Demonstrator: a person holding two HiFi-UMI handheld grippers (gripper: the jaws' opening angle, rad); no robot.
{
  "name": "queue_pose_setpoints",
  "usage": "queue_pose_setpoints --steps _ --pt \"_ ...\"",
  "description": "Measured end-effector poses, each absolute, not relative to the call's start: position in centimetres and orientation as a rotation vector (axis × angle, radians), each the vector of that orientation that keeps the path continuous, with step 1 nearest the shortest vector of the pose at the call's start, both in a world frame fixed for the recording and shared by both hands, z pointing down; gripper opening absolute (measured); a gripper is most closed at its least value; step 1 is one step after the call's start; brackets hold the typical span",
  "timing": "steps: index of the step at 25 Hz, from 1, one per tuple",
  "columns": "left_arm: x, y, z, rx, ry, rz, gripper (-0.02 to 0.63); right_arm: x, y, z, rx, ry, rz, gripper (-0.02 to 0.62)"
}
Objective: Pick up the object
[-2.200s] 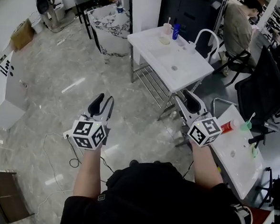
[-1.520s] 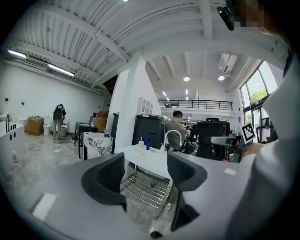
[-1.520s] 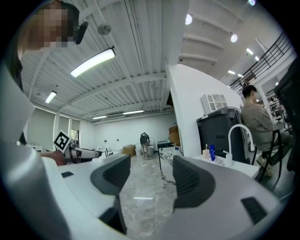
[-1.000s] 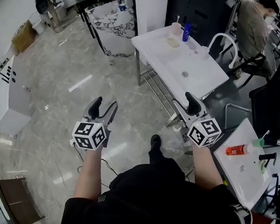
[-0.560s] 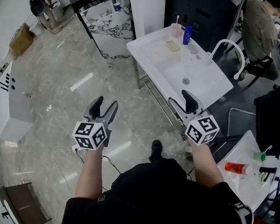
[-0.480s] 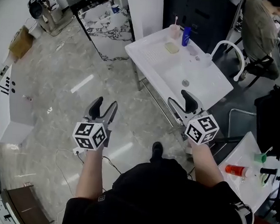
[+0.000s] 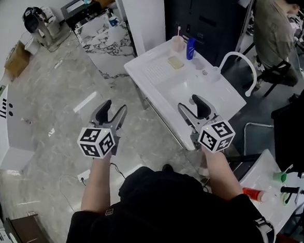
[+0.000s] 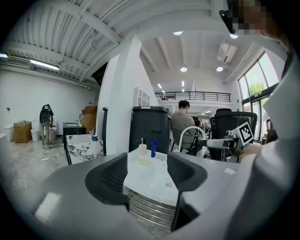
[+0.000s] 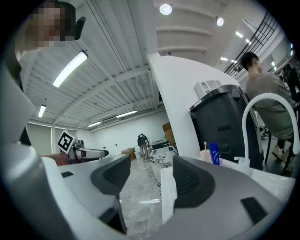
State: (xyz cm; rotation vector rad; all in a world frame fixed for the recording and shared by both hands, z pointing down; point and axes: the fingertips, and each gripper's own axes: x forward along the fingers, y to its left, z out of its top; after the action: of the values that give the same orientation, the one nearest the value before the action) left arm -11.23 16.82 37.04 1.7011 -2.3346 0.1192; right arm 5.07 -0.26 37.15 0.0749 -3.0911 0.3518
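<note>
Risk lies in crowding: a pink cup [image 7: 177,43], a blue bottle [image 7: 190,48] and a pale pad [image 7: 175,62] stand close together at the table's [image 7: 159,85] far end, so reaching for one could topple a neighbour. Which is the object I cannot tell. All lie well ahead of the right hand-held gripper [image 7: 189,104], jaws apart and empty above the near end; the left hand-held gripper [image 7: 114,108], also agape, hangs over the floor

The person wears a black short-sleeved top [image 7: 176,213]. The left gripper [image 7: 113,110] and right gripper [image 7: 188,103] are grey with black pads [image 8: 112,180], each carrying a white cube [image 7: 96,142] of black square markers.
</note>
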Motion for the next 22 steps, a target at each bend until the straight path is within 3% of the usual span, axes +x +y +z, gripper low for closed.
queue_pose_setpoints --steps 11,22 --pt "-13.4 8.4 37.8 1.874 -2.225 0.138 0.268 5.0 -5.6 36.8 0.244 -3.078 0.297 0.252" --pt "-21.9 -2.2 40.7 2.032 -2.039 0.258 0.267 -2.8 -12.9 39.4 0.439 -2.999 0.353 0.252"
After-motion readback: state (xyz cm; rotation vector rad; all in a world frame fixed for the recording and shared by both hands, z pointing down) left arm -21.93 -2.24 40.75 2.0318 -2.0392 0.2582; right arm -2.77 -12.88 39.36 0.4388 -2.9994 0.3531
